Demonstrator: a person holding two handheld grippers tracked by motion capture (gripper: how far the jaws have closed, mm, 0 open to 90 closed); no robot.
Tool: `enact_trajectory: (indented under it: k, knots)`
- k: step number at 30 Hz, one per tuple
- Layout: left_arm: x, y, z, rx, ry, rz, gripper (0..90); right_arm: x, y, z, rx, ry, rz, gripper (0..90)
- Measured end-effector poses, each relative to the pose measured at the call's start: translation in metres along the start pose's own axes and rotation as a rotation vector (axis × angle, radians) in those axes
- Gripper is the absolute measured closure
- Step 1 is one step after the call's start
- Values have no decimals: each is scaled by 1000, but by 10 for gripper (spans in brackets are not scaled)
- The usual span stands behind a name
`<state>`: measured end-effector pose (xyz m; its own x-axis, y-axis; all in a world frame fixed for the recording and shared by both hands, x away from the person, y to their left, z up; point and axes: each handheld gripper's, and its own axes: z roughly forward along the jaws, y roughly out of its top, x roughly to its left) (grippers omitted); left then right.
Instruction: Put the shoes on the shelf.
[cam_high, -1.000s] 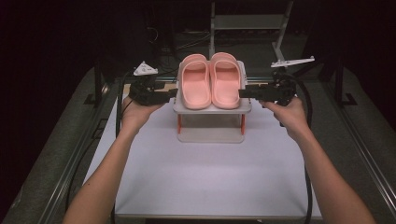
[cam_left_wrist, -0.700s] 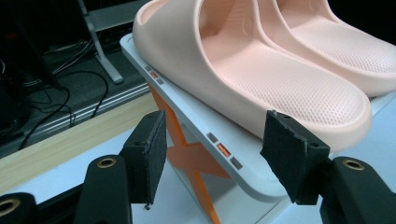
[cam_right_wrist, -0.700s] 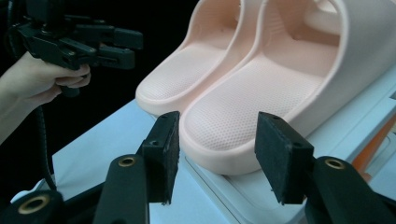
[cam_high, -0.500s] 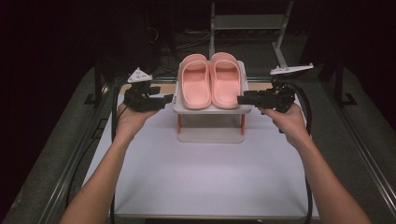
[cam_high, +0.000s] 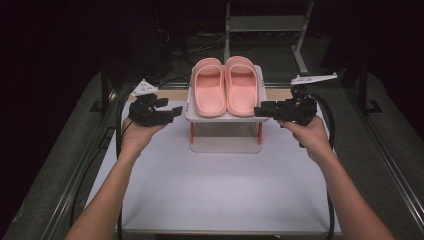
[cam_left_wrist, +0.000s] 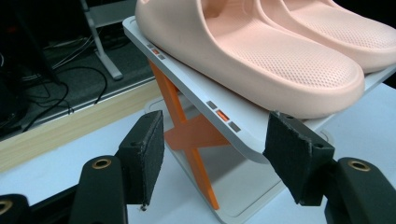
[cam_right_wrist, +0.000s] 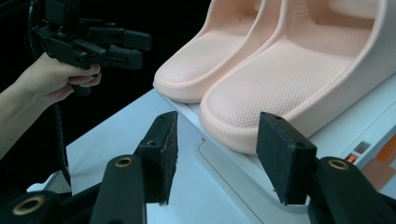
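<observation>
Nothing is picked up yet: both grippers, left (cam_high: 172, 110) and right (cam_high: 260, 110), wait with fingers released beside the pink slippers (cam_high: 226, 86) at 12 o'clock on the table (cam_high: 220, 190).

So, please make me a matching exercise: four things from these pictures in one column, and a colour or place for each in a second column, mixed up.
Things
1. slippers
2. cross brace of the rack
3. left gripper
4. right gripper

Descriptions
A. orange
B. open, at the rack's right edge in the high view
C. pink, side by side on the top shelf
D. open, left of the rack in the high view

Pairs: 1-C, 2-A, 3-D, 4-B
</observation>
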<state>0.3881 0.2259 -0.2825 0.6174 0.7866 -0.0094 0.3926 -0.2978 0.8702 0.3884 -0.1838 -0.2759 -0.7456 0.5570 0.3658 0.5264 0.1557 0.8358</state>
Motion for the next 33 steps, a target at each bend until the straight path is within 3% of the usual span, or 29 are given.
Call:
enact_trajectory:
  k: [20,25,33]
  knots:
    - [-8,-17,-1,1,-11,-10,356,1,-29,-1,22,27,6,458]
    - [-17,-27,2,6,-31,-6,355,1,-39,0,19,46,15,458]
    - [-17,-37,0,-1,-15,-9,345,2,-51,6,28,70,23,452]
